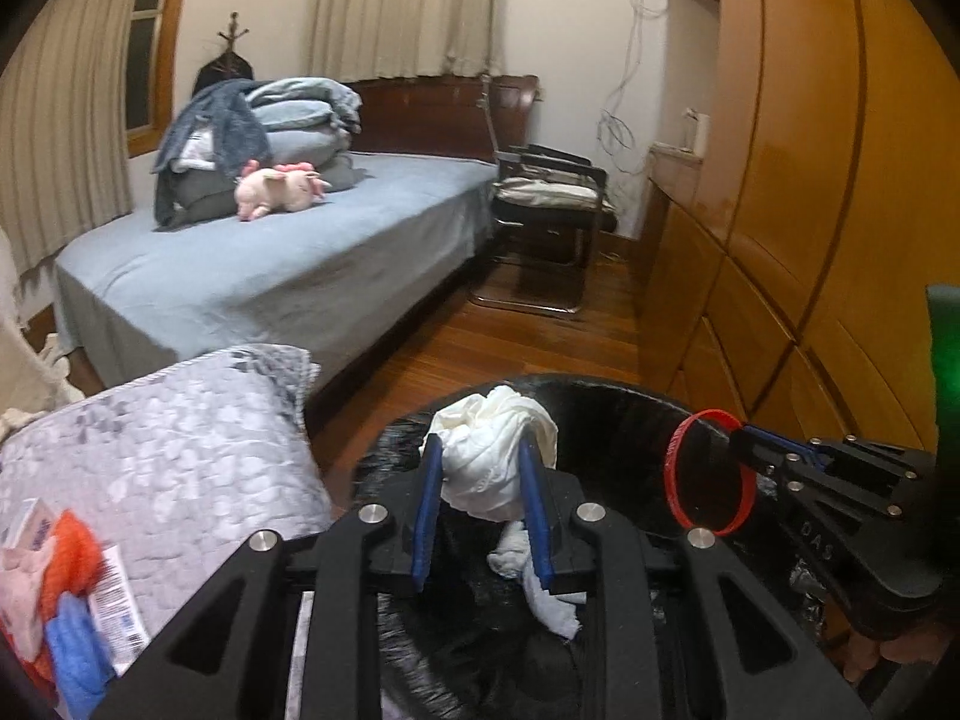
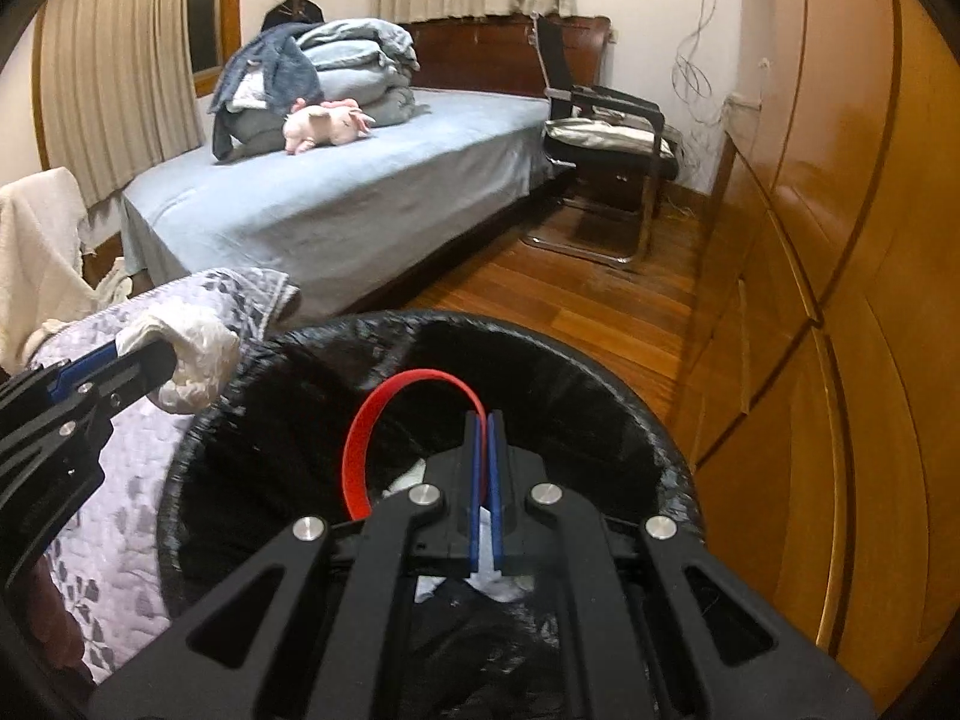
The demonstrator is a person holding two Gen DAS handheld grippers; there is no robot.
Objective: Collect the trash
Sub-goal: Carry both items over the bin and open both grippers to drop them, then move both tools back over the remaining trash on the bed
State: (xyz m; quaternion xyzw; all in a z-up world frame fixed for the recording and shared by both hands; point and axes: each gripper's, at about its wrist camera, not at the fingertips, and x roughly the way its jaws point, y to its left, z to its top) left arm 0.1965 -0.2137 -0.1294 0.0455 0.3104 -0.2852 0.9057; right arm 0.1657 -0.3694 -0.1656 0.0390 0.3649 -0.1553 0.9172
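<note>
A bed (image 2: 336, 192) with a pale blue sheet fills the far side of the room, with folded bedding (image 2: 360, 60) piled at its head and a pink plush toy (image 2: 327, 126) lying in front of the pile. A wooden wardrobe (image 2: 840, 240) runs along the right wall, and a black chair (image 2: 606, 132) stands between it and the bed on the wood floor.

Closer in, a grey patterned quilt (image 1: 168, 450) covers a surface at the left, just beside a round bin lined with a black bag (image 2: 600, 372). White scraps lie inside the bin, though what they are is hard to tell in the dark.

The left gripper (image 1: 483, 504) has its jaws clamped on a crumpled white wad (image 1: 498, 450), held at the bin's left edge, over the rim as far as the views show. The right gripper (image 2: 485, 480) has its jaws pressed together on a red ring (image 2: 366, 420), which hangs over the bin's open mouth.

At the near left corner of the quilt lie some small packets and orange and blue cloth scraps (image 1: 60, 600).
</note>
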